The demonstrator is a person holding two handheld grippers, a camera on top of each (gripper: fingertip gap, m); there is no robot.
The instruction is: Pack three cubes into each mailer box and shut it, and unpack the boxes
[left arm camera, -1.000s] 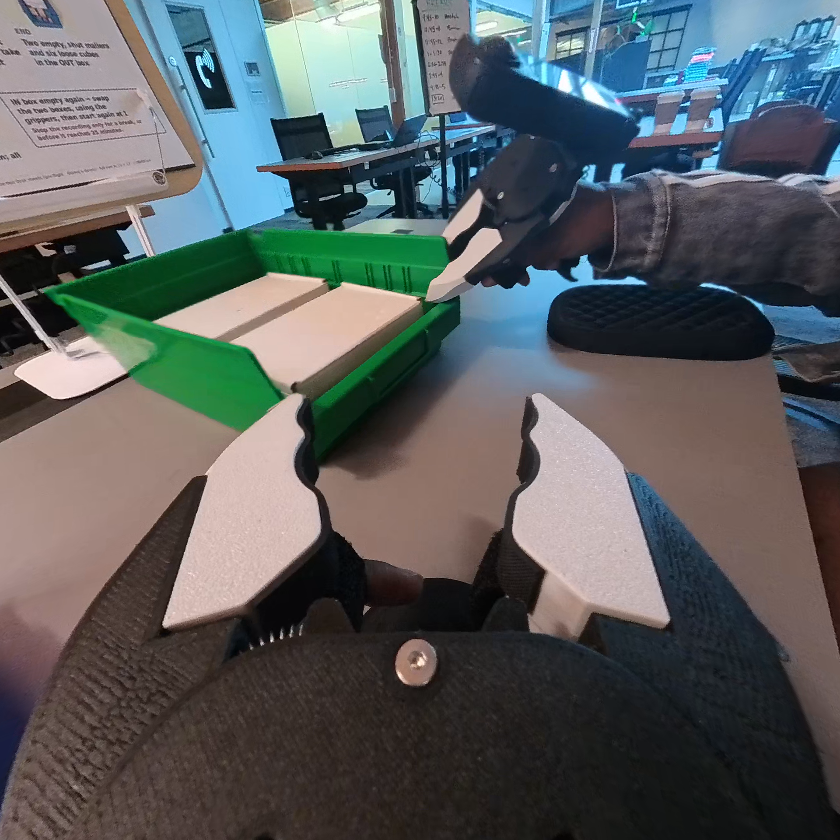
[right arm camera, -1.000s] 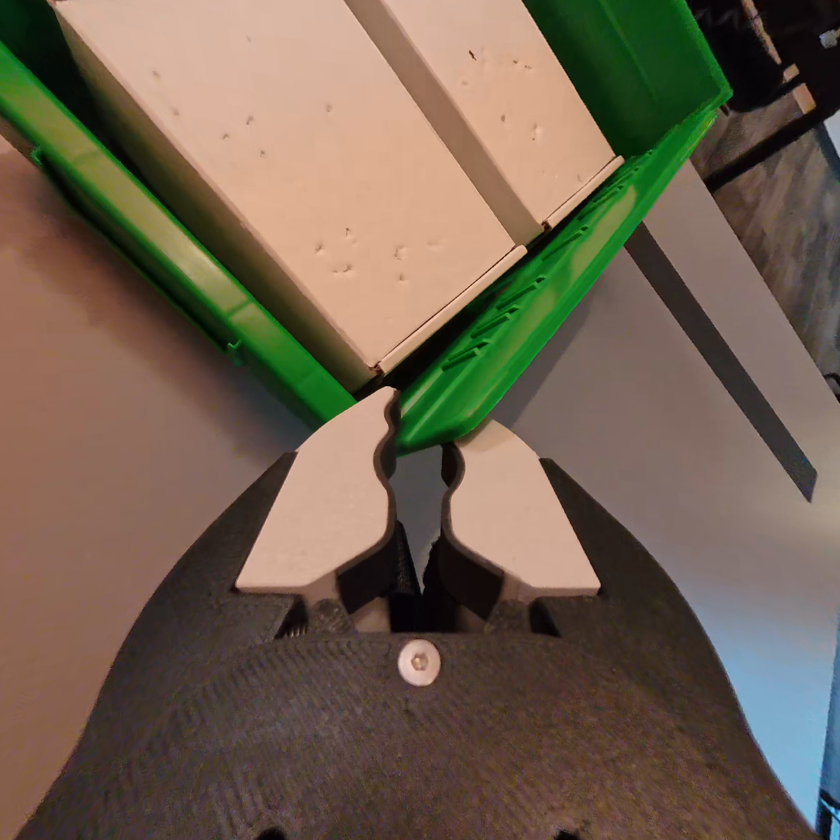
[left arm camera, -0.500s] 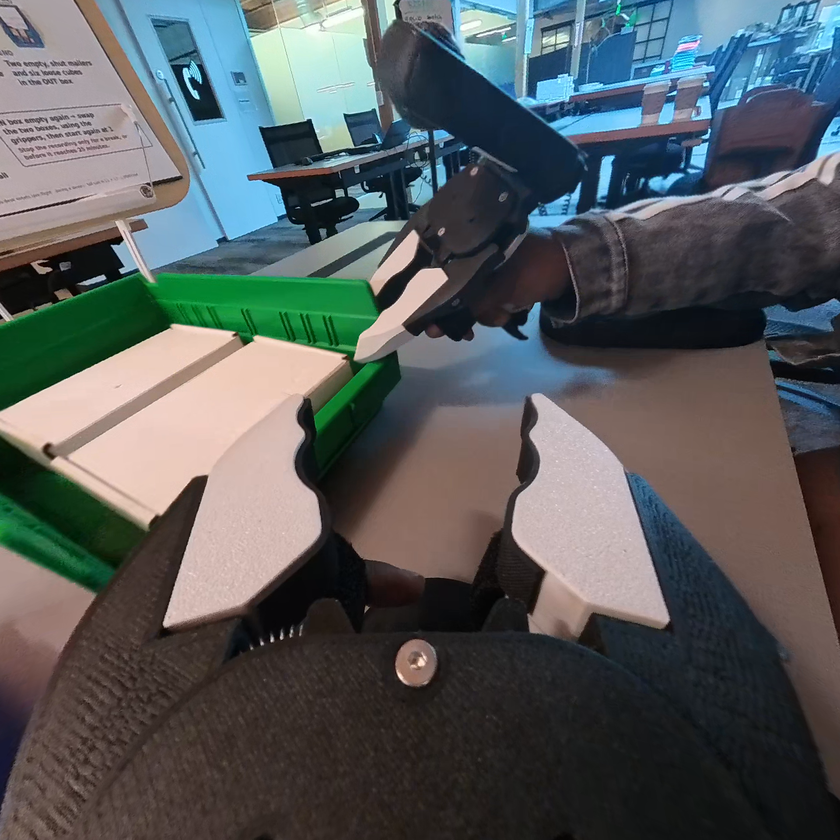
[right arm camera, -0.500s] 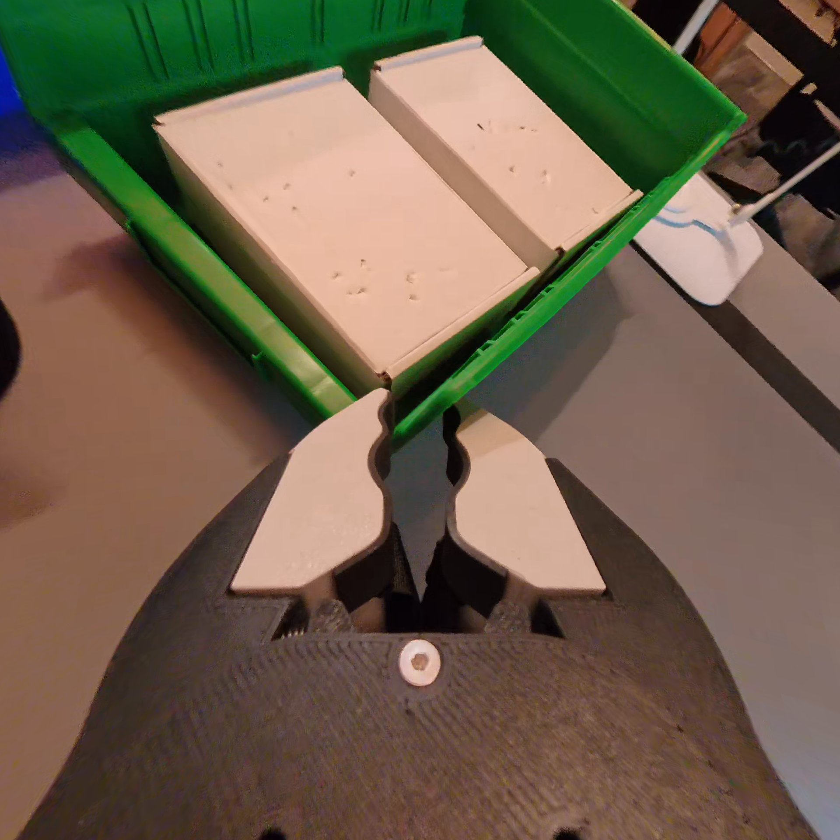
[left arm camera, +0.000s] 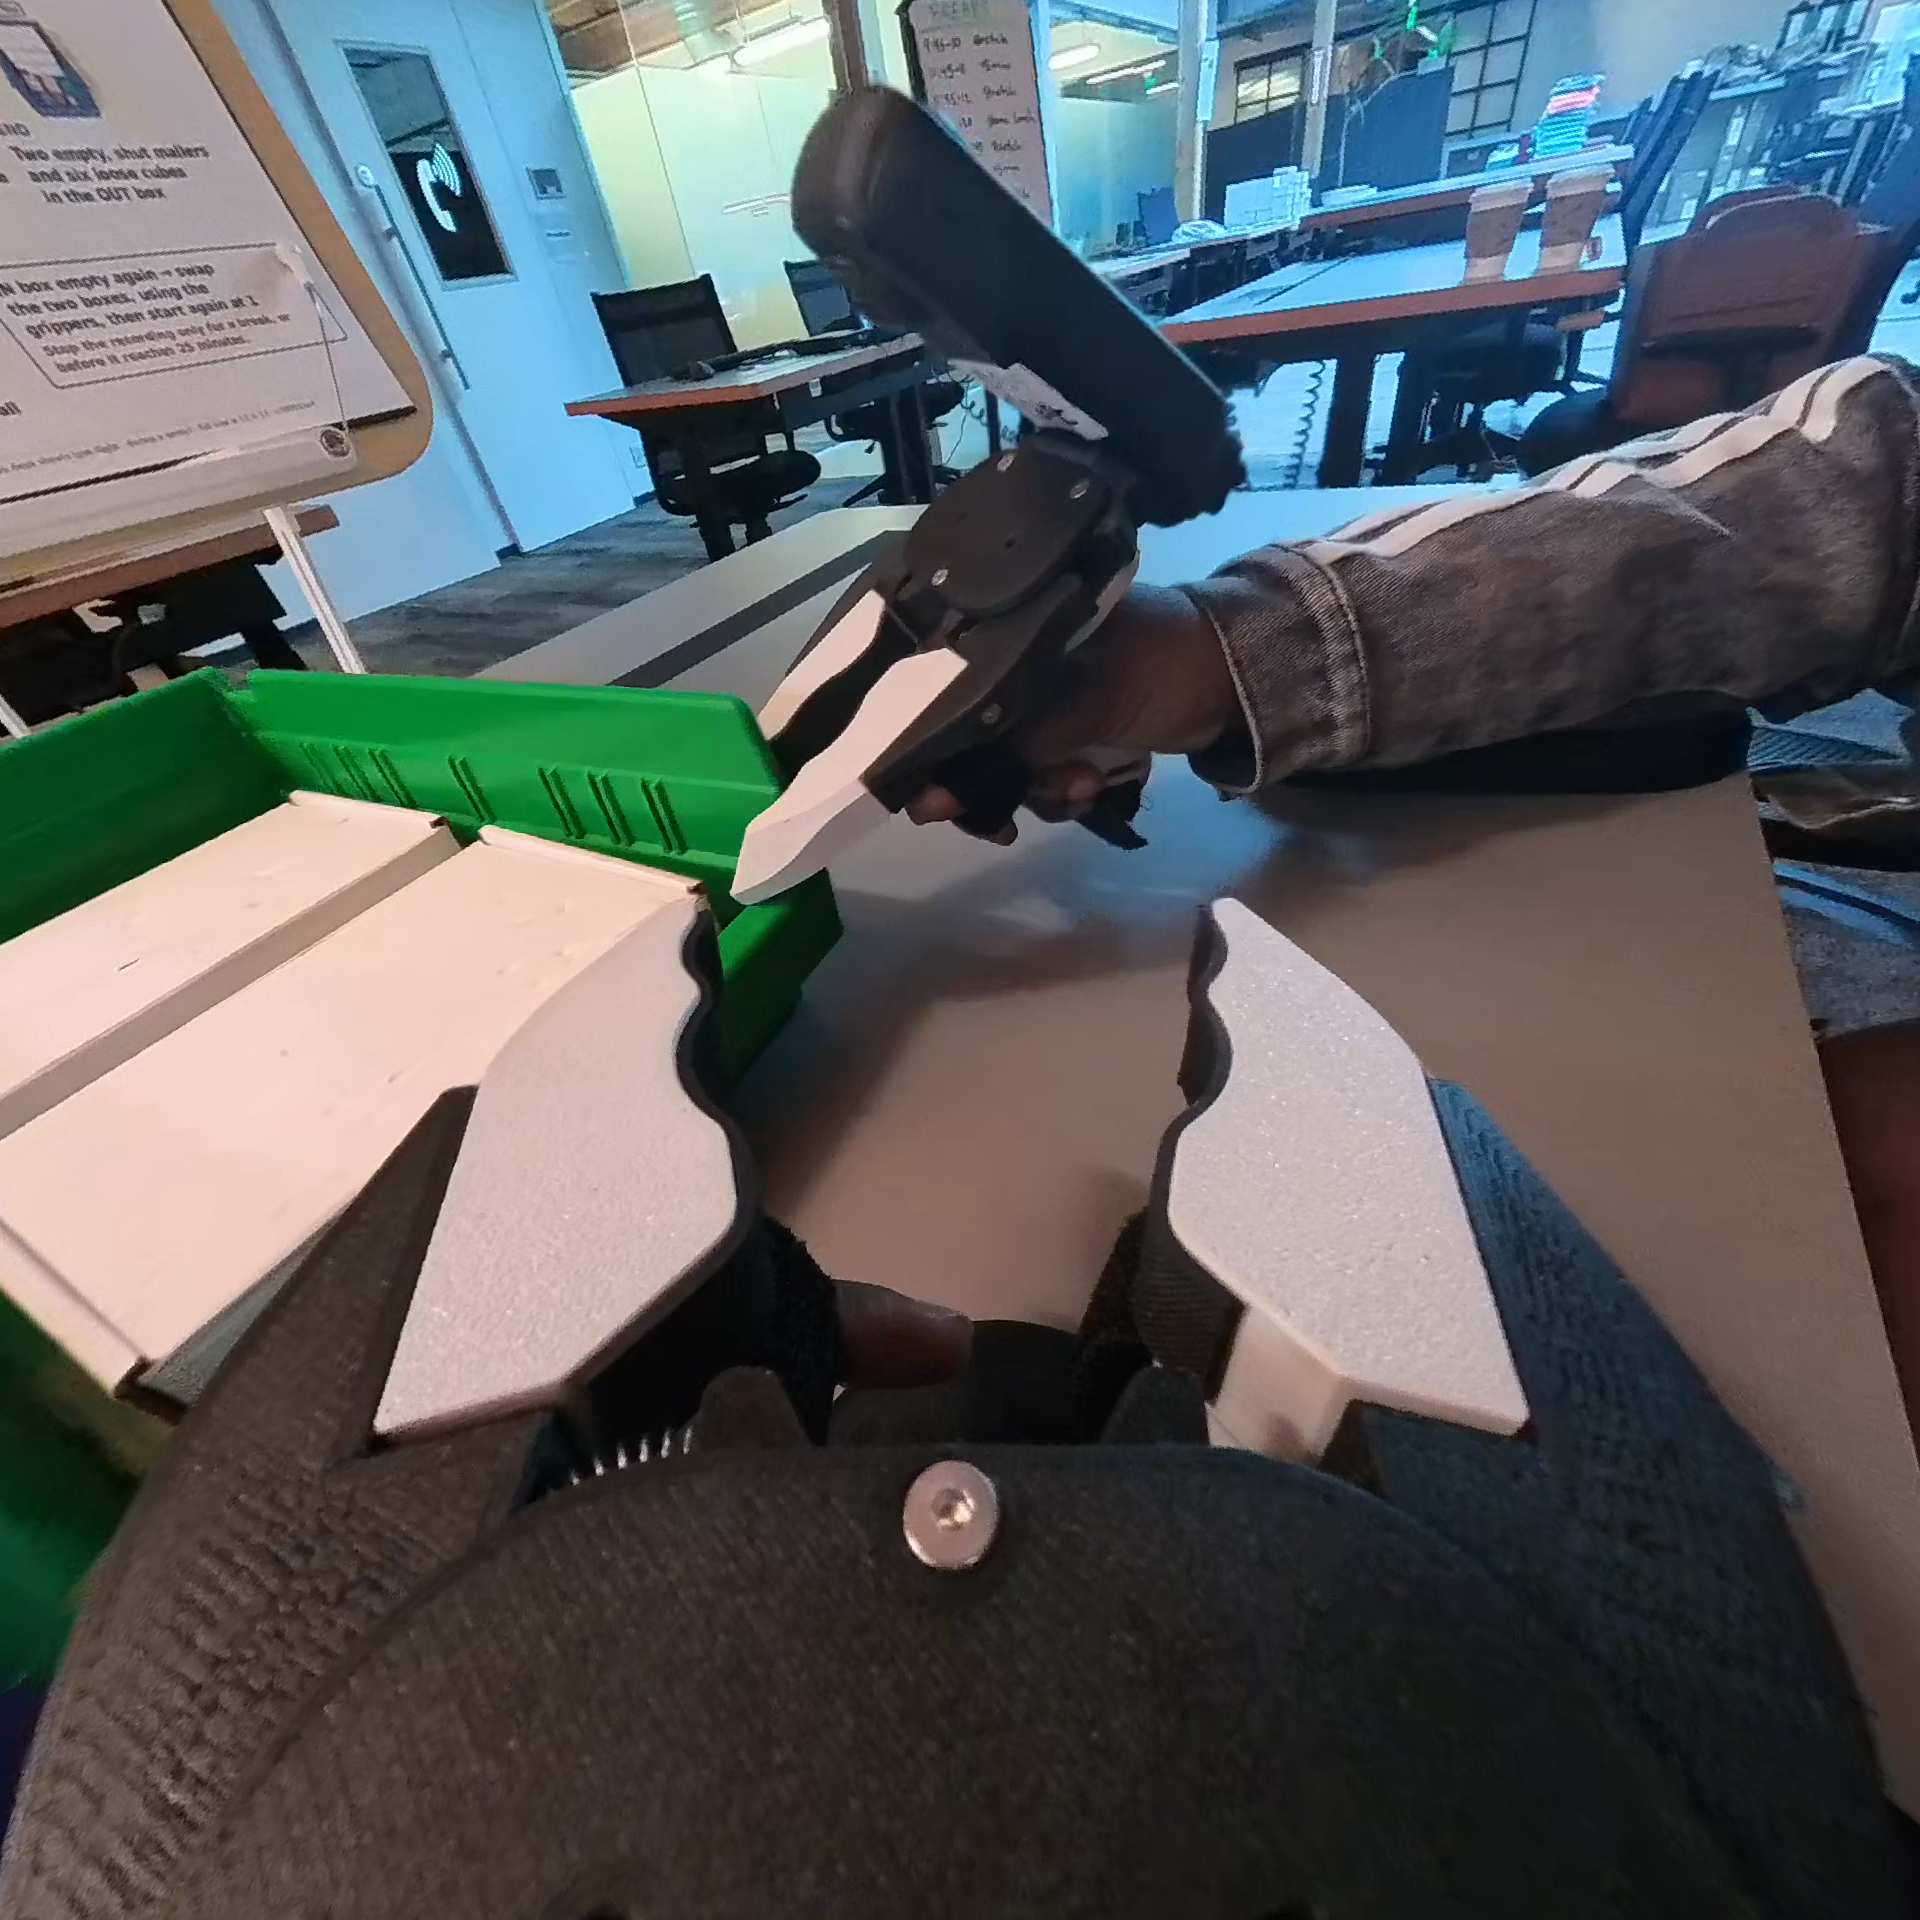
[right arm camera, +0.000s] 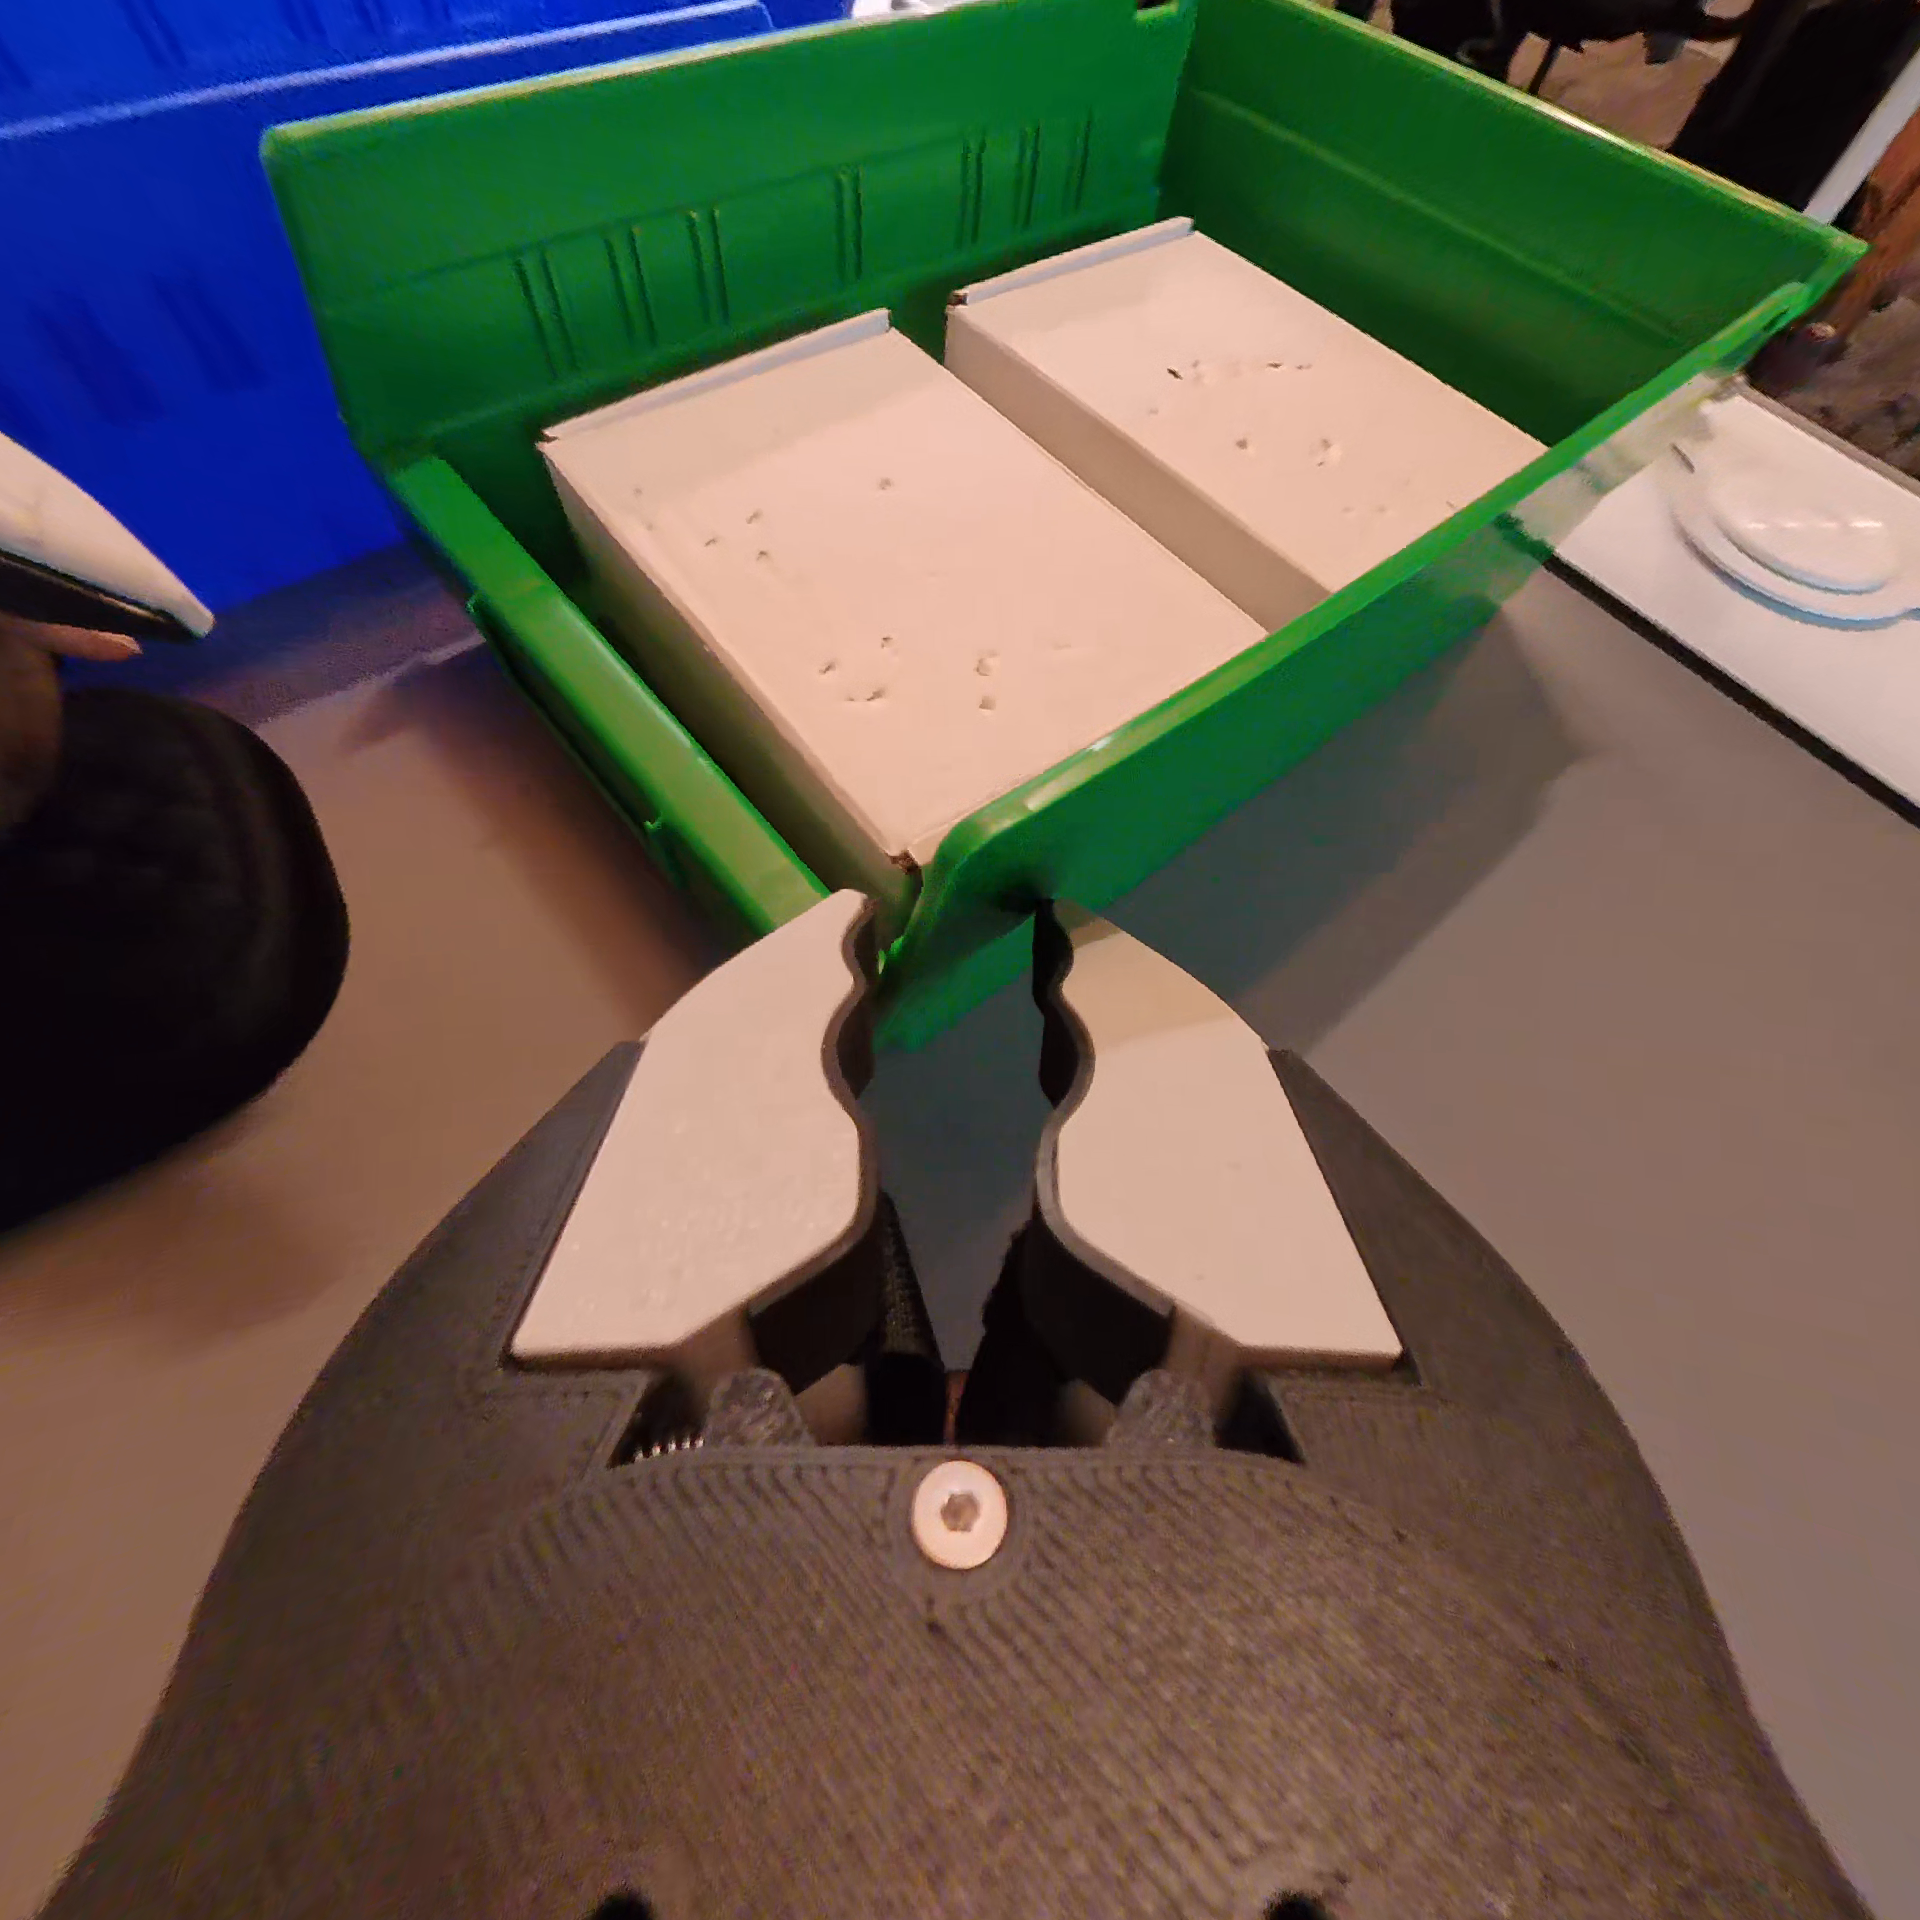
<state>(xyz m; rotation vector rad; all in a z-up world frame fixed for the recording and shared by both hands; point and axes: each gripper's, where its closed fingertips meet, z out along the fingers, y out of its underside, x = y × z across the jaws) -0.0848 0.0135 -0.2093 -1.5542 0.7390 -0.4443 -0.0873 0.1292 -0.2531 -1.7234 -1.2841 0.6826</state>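
Note:
Two shut white mailer boxes lie side by side in a green bin, the nearer one and the farther one. My right gripper is shut on the bin's near corner wall, one finger inside and one outside. In the left wrist view it grips the green bin at its right corner. My left gripper is open and empty, low over the grey table beside the bin, its left finger over the nearer box. No cubes show.
A blue bin stands behind the green one. A sign board on a white stand is at the table's far side. A black pad lies under the person's sleeve. The left gripper's finger shows at the left edge.
The green bin has swung and slid across the table toward my left gripper, pulled by my right gripper, which keeps hold of its corner. The left gripper stays open.

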